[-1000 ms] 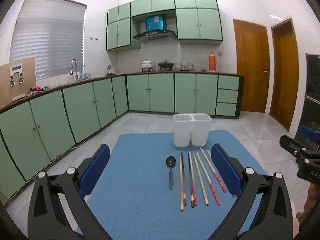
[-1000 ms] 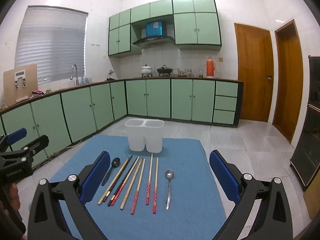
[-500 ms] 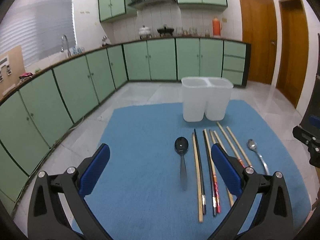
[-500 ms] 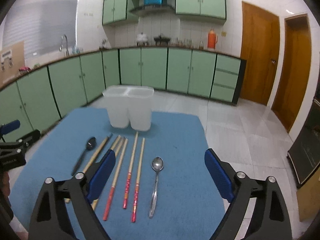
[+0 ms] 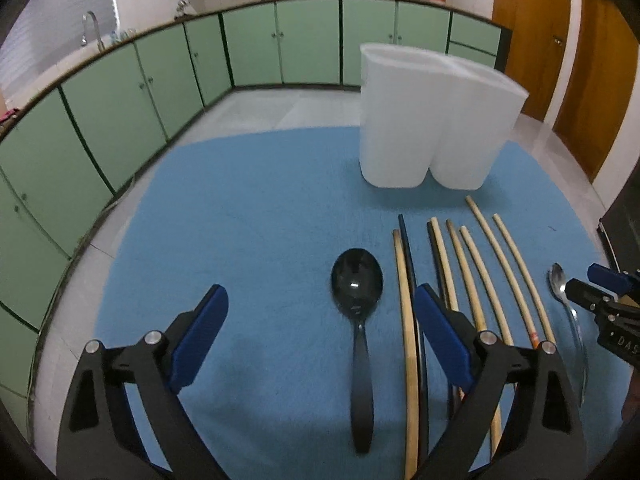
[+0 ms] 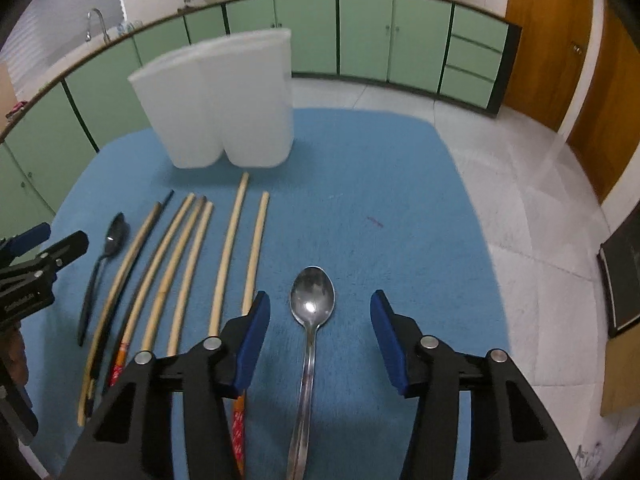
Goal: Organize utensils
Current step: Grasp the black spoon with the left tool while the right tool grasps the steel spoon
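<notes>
- Two spoons lie on the blue cloth mat [image 6: 360, 184]: a black plastic spoon [image 5: 357, 320] and a shiny metal spoon [image 6: 310, 332]. Between them I count eight chopsticks [image 5: 472, 280], pale wooden ones and dark ones, some with red patterned handles.
- Behind the chopsticks, at the far side of the mat, stands one white translucent plastic holder [image 5: 432, 120] with two compartments side by side, upright.
- Every utensil lies flat with its long axis running from me towards the holder. Both spoon bowls point away from me at the holder and the handles come back towards me; the chopsticks' thin tips point the same way.
- My left gripper [image 5: 320, 320] stands wide, its blue pads apart and holding nothing. The black spoon's handle lies below and between the pads, closer to the right one, untouched. Its jaws have just been closing a little.
- My right gripper [image 6: 320, 328] is about half open, holding nothing. The metal spoon's neck lies between the pads, clear of both. Its jaws have just been closing.
- A second ago both cameras looked level across the kitchen at the green cabinets [image 6: 360, 32], with the upper cabinets in sight. Now they tilt down, the mat fills both views, and the spoons sit much nearer.
</notes>
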The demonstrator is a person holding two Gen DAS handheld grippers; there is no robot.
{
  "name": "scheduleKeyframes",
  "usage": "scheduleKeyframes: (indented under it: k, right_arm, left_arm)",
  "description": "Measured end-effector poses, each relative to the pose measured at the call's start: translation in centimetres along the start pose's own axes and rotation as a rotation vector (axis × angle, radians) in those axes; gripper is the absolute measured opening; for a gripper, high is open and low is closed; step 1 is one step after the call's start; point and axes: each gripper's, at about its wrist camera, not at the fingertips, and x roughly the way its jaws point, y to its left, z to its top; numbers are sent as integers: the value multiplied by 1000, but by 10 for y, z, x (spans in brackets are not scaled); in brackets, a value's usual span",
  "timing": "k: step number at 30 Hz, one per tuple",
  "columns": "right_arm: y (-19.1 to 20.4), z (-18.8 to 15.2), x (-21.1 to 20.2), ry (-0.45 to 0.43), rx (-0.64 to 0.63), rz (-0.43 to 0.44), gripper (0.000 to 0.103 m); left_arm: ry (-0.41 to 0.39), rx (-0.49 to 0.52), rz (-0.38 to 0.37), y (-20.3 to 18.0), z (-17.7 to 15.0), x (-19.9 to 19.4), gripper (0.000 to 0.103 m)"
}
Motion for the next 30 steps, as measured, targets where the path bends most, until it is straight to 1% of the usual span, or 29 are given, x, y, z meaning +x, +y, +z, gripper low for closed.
scheduleKeyframes:
  k: [5, 7, 12, 15, 18, 21, 23, 24, 25, 26, 27, 28, 29, 30]
  right_arm:
    - [-2, 2, 20, 41, 9, 12, 48]
    - [-3, 1, 26, 56, 13, 14, 48]
    - [-3, 3, 24, 53, 9, 12, 47]
    - [-1, 2, 24, 49, 7, 8, 47]
    - [2, 1, 22, 46, 8, 0, 47]
    - [4, 3, 24, 47, 2, -9, 47]
    - [5, 5, 26, 47, -6, -18, 46]
    - [6, 6, 27, 46, -8, -18, 42]
    - [7, 5, 26, 45, -8, -14, 39]
    - [8, 5, 26, 45, -9, -13, 31]
    - [8, 5, 25, 44, -11, -11, 28]
    - [9, 5, 25, 44, -14, -11, 28]
    - [9, 5, 25, 43, -16, -12, 28]
    - [9, 5, 24, 41, -13, -10, 28]
  left_arm:
    - [36, -6, -7, 2, 7, 23, 91]
    - [54, -15, -17, 5, 9, 32, 85]
    - [99, -38, -37, 13, 9, 51, 80]
    - [86, -29, -36, 15, 10, 55, 80]
    - [89, -26, -51, 13, 12, 56, 80]
    - [93, -17, -42, 11, 14, 59, 80]
    - [86, -14, -40, 9, 12, 58, 77]
    - [84, -14, -43, 5, 12, 56, 71]
    - [79, -10, -46, 4, 10, 53, 62]
    - [76, -7, -53, 1, 9, 52, 57]
    - [71, -1, -60, -1, 7, 49, 47]
    - [66, 4, -65, -2, 6, 46, 37]
    - [60, 5, -71, -3, 4, 44, 33]
    - [57, 4, -72, -4, -1, 43, 33]
